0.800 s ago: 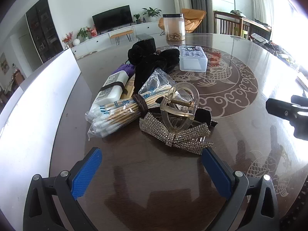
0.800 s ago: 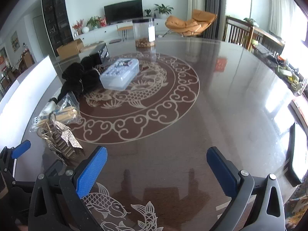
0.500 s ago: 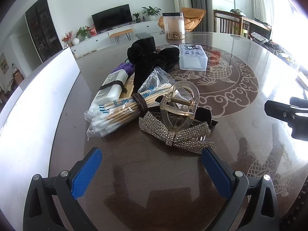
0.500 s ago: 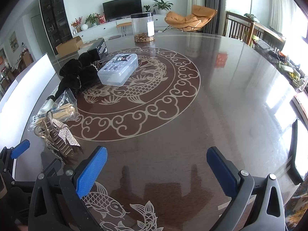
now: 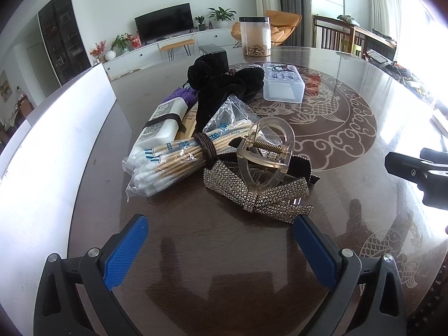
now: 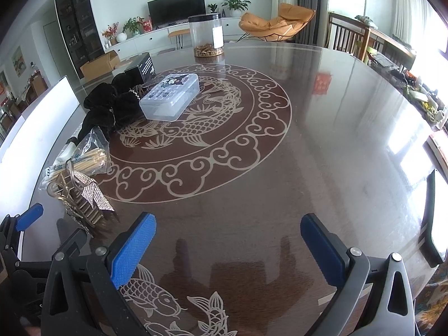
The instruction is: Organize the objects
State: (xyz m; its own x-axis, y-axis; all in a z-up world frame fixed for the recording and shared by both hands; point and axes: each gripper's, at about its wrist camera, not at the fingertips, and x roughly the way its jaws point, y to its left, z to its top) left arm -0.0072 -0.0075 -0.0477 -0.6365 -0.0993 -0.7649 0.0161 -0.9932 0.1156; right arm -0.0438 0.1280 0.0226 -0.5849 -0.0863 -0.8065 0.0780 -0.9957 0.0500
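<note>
**Left wrist view: both grippers spread above a cluttered table**

Left wrist view shows the dark patterned table (image 5: 350,117) filling the frame. A clear lidded box (image 5: 282,82) sits at one o'clock, black velvet scrunchies (image 5: 221,84) at twelve. Centre lies a bagged cotton swab bundle (image 5: 173,159), touching a rhinestone bow clip (image 5: 252,190) topped by a clear claw clip (image 5: 266,154). Left gripper (image 5: 221,247) and right gripper (image 6: 228,247) both stand released, grasping nothing.

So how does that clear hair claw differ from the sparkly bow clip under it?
The clear hair claw is smooth, see-through plastic with an exposed spring; the rhinestone bow clip is opaque and glittery. The claw stands arched, while the bow lies flat beneath it. Both sit together in the pile.
</note>
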